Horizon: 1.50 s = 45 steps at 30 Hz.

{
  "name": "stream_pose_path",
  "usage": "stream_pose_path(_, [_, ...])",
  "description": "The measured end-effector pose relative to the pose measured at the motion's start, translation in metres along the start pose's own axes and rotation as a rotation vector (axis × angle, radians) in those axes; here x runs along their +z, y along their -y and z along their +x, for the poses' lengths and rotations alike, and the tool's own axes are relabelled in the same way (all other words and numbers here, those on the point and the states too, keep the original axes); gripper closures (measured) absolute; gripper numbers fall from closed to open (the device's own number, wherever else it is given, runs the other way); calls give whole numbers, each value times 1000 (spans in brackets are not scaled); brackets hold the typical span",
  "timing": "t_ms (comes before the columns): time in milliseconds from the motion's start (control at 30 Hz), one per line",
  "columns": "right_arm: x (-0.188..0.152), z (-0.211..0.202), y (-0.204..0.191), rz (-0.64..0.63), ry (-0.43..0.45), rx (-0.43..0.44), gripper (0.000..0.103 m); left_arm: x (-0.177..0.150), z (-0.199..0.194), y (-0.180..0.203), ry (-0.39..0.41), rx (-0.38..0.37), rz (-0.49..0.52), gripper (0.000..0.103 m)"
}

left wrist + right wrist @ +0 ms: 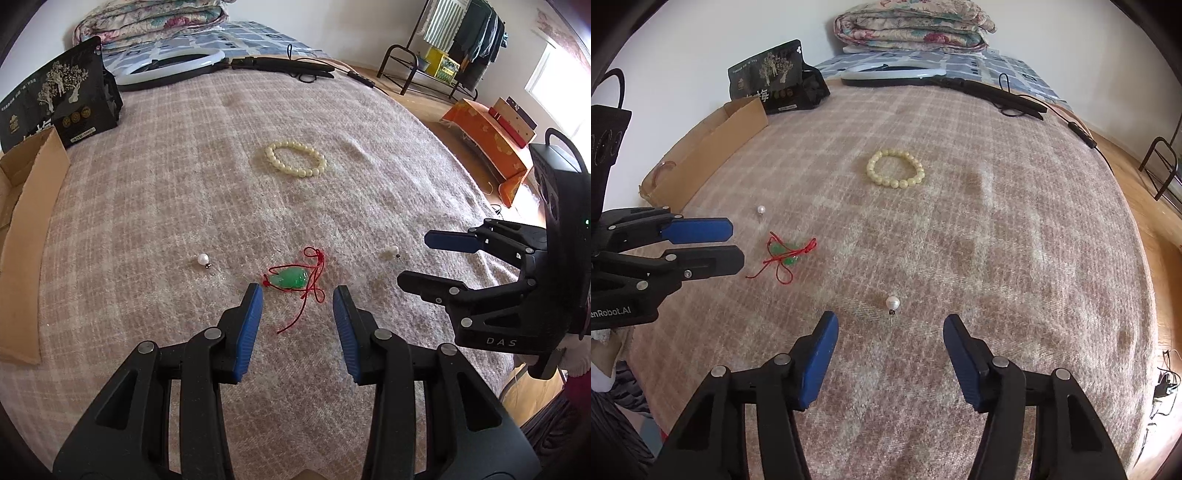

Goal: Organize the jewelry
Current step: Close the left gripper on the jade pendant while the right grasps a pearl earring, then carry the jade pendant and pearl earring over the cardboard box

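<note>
A green jade pendant [289,278] on a tangled red cord lies on the plaid blanket, just beyond my left gripper [298,291], whose blue pads stand apart with nothing between them. One pearl earring [202,259] rests left of the pendant and another pearl earring [892,303] lies just ahead of my right gripper [890,323], which is open and empty. Farther back sits a cream bead bracelet [895,168]. In the left wrist view the right gripper [415,256] hovers at the right, near the second earring [392,252]. In the right wrist view the left gripper [737,242] hangs beside the pendant [783,253].
An open cardboard box [713,146] lies along the bed's left edge, with a black printed bag [768,74] behind it. A ring light [892,74] with its folded stand and cable stretches across the far end. Folded quilts [912,26] are stacked by the wall. Wooden floor drops off to the right.
</note>
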State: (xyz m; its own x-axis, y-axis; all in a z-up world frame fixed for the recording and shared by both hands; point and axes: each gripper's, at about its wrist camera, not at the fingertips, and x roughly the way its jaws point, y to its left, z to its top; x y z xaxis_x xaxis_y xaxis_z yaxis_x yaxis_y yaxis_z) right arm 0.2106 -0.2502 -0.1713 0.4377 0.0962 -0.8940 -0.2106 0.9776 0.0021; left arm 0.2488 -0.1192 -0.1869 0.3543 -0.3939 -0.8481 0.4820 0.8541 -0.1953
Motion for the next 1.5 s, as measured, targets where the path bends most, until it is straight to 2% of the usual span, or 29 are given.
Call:
stream_pose_path(133, [0,6,2,14,-9,13,53,1,10,3,-15,13,5,63])
stream_pose_path(800, [12,20,1,1,-16,6,64,5,42,4,-57,62,-21,63])
stream_pose_path(933, [12,22,-3,-13,-19,9,71,6,43,4,-53,74,-16,64])
stream_pose_path(1000, [12,22,-4,-21,-22,8,74,6,43,4,-50,86,-13,71])
stream_pose_path(1133, [11,22,-5,-19,-22,10,81,7,43,1,-48,80,-15,72])
stream_pose_path(1300, [11,21,-5,-18,-21,17,95,5,41,3,-36,90,4,72])
stream_pose_path(1500, [13,16,-10,-31,-7,22,97,4,34,1,-23,97,-4,72])
